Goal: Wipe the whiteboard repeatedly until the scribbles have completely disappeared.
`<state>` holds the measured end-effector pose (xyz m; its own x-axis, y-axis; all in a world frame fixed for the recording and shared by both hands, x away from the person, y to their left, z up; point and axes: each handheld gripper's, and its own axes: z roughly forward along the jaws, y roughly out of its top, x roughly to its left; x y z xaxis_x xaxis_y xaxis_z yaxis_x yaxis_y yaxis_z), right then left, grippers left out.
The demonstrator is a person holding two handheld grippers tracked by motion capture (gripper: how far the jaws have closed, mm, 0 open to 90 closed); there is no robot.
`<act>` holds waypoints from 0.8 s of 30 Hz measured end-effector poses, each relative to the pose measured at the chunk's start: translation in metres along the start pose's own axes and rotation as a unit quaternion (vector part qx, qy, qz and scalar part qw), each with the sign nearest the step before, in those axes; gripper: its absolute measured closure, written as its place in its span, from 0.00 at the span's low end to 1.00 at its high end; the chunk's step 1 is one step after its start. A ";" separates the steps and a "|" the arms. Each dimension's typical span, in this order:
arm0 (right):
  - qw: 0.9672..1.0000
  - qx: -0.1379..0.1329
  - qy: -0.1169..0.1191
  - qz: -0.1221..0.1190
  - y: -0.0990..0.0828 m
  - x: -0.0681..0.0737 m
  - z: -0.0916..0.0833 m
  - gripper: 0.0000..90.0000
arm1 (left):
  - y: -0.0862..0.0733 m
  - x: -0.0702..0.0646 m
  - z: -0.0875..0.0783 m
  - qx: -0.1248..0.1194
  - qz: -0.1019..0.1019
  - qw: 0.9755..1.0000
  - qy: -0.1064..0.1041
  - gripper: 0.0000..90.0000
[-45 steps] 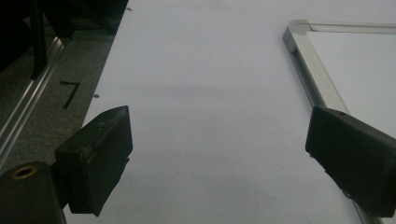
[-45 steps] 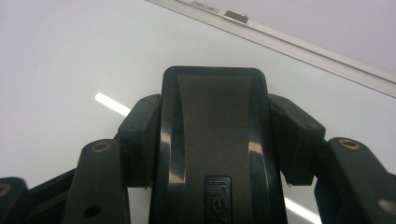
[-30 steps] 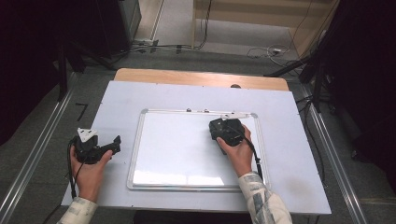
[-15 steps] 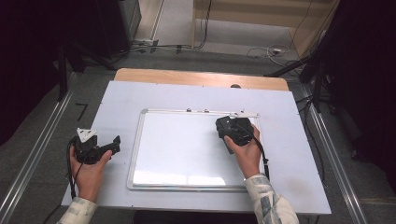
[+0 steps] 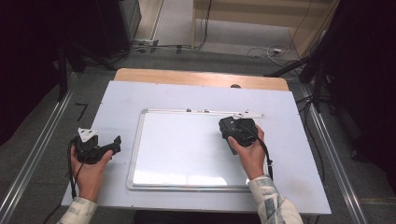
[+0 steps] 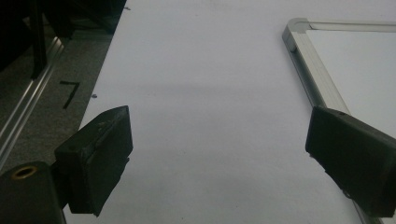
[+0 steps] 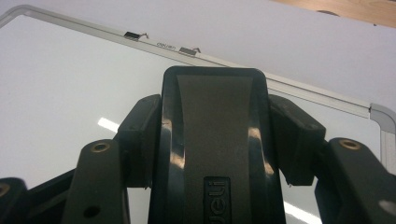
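I'm clamping the right gripper (image 7: 212, 140) on a black eraser (image 7: 215, 135) over the whiteboard (image 5: 187, 154) — left gripper (image 6: 219, 154) fingers gaping wide above the white worktop (image 5: 121, 98).

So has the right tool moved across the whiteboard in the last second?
Yes. The right tool, shut on a black eraser, has slid rightward and slightly toward the whiteboard's far right corner.

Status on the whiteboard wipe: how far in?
Done: the whiteboard shows no marks. In hand: the right gripper is shut on a black eraser, over the board's far right corner. The left gripper sits open beside the board's left edge. Left: possibly a last pass, then setting the eraser down.
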<state>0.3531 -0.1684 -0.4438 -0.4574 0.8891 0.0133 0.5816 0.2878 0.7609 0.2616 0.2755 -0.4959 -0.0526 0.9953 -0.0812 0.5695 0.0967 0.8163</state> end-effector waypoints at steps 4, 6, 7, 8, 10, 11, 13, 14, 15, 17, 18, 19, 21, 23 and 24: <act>1.000 -0.002 0.002 0.002 0.000 0.000 -0.004 0.43 | 0.000 0.000 0.000 0.001 0.000 1.000 0.000 0.09; 1.000 -0.002 0.001 0.002 0.000 -0.001 -0.004 0.43 | 0.000 0.000 0.001 0.001 0.001 1.000 0.001 0.09; 1.000 -0.001 0.001 0.001 0.000 -0.001 -0.005 0.43 | 0.000 0.000 0.000 0.002 0.002 1.000 0.001 0.09; 1.000 -0.001 0.001 0.002 0.000 -0.002 -0.005 0.43 | 0.000 0.000 0.001 0.002 0.002 1.000 0.001 0.09; 1.000 -0.003 0.001 0.004 0.000 -0.002 -0.006 0.43 | 0.000 0.000 0.001 0.002 0.002 1.000 0.000 0.09; 1.000 -0.003 0.001 0.004 0.000 -0.002 -0.006 0.43 | 0.000 0.000 0.001 0.002 0.002 1.000 0.000 0.09; 1.000 -0.004 0.001 0.004 0.000 -0.003 -0.006 0.43 | 0.000 0.000 0.001 0.002 0.002 1.000 0.000 0.09; 1.000 -0.004 0.001 0.004 0.000 -0.003 -0.007 0.43 | 0.000 0.000 0.001 0.002 0.002 1.000 0.000 0.09; 1.000 -0.005 0.000 0.004 0.000 -0.003 -0.007 0.43 | 0.000 0.000 0.001 0.002 0.002 1.000 0.000 0.09; 1.000 -0.006 -0.001 0.006 0.000 -0.004 -0.008 0.43 | 0.000 -0.001 0.001 0.002 0.002 1.000 -0.001 0.09; 1.000 -0.006 -0.002 0.006 0.000 -0.004 -0.008 0.43 | 0.000 -0.001 0.001 0.002 0.002 1.000 0.000 0.09; 1.000 -0.008 -0.002 0.008 0.000 -0.005 -0.008 0.43 | 0.000 -0.001 0.001 0.003 0.002 1.000 0.000 0.09; 1.000 -0.009 -0.004 0.011 0.000 -0.007 -0.009 0.43 | 0.000 -0.001 0.001 0.003 0.002 1.000 0.000 0.09; 1.000 -0.010 -0.004 0.014 0.000 -0.008 -0.010 0.43 | 0.000 -0.001 0.001 0.003 0.002 1.000 0.000 0.09; 1.000 -0.011 -0.005 0.015 0.000 -0.009 -0.010 0.43 | 0.000 -0.001 0.001 0.003 0.002 1.000 0.001 0.09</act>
<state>0.3500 -0.1796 -0.4374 -0.4336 0.9006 0.0294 0.5800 0.2539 0.7740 0.2623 0.2749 -0.4968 -0.0514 0.9958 -0.0762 0.5750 0.0919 0.8130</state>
